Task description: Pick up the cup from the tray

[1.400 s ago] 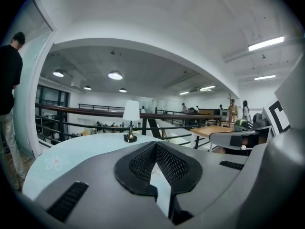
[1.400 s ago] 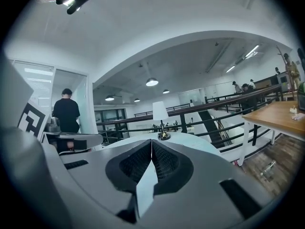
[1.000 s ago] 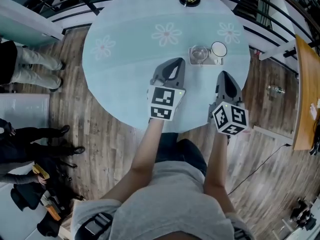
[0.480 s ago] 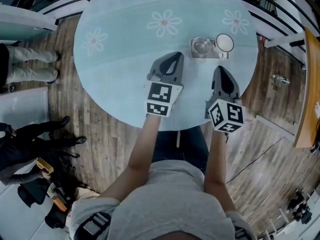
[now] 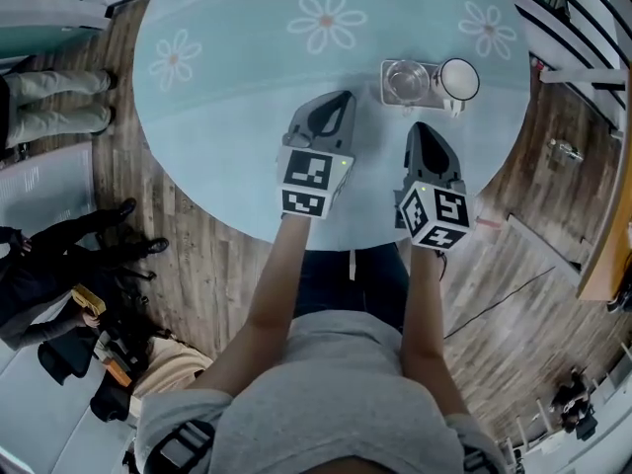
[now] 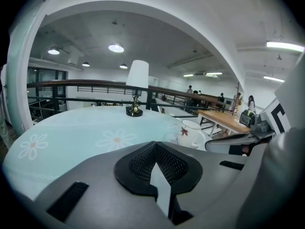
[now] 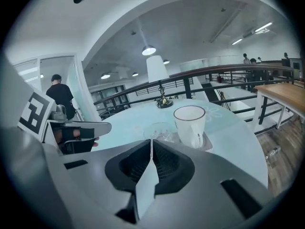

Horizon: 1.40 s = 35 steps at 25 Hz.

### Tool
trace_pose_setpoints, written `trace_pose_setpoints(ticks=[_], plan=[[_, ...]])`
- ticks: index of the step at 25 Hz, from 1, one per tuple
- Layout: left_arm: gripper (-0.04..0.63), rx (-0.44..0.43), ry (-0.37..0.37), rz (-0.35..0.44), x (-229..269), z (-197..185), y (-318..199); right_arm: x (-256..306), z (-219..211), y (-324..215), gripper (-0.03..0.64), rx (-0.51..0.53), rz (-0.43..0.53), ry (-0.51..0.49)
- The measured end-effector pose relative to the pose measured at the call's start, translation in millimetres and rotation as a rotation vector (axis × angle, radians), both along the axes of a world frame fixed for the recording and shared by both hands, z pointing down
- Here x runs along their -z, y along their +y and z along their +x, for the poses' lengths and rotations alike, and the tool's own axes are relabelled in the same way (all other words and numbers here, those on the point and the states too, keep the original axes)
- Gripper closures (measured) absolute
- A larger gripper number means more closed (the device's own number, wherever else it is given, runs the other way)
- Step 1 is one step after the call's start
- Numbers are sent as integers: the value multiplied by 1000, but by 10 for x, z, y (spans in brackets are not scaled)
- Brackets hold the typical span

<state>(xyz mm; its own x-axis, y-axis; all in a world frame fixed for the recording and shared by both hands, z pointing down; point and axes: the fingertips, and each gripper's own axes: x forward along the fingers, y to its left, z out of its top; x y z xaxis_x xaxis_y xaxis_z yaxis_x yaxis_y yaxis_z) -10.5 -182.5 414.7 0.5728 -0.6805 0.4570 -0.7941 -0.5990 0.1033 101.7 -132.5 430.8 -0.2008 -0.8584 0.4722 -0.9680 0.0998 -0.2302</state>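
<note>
A small tray (image 5: 425, 99) on the round pale-blue table (image 5: 227, 117) holds a white cup (image 5: 459, 79) on its right and a clear glass (image 5: 405, 80) on its left. The left gripper (image 5: 341, 99) is shut and empty, hovering left of the tray. Just short of the tray, on the near side, the right gripper (image 5: 419, 128) is also shut and empty. In the right gripper view the cup (image 7: 189, 123) stands upright just beyond the closed jaws (image 7: 151, 144), with the glass (image 7: 159, 130) to its left. The left gripper view shows the cup (image 6: 190, 132) to the right of its jaws (image 6: 153, 149).
A small lamp with a white shade (image 6: 136, 87) stands at the table's far edge. A railing (image 7: 228, 73) runs behind the table. People stand on the wooden floor at the left (image 5: 59, 107). A wooden table (image 5: 607, 255) is at the far right.
The head view has shifted, so the table and tray sit higher and further right. The right gripper has drifted a little left relative to the tray. Both grippers stay shut.
</note>
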Motion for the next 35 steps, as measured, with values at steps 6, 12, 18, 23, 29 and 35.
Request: trace_pose_setpoints(ticks=[6,12,18,23,29,35], plan=[[589,-16,-3,-35,-209,72,-97,-281,-3,-94,606,22,-64,0],[588,-30,-2,-43,-318,94,-187,-465,-93,-176,505,64,-108,-8],[514,-63,-17,-49,-381,109,-234,-607,-91,-280,505,64,-138,27],[482,-129,-38,-38,-437,175,-247,-697,-122,-367,505,52,-151,38],[445,-233,-50,-78,-554,317,-193,-724,-60,-404,549,68,-143,84],[416,-361,-28,-76,-609,446,-125,-726,-32,-373,565,146,-118,185]])
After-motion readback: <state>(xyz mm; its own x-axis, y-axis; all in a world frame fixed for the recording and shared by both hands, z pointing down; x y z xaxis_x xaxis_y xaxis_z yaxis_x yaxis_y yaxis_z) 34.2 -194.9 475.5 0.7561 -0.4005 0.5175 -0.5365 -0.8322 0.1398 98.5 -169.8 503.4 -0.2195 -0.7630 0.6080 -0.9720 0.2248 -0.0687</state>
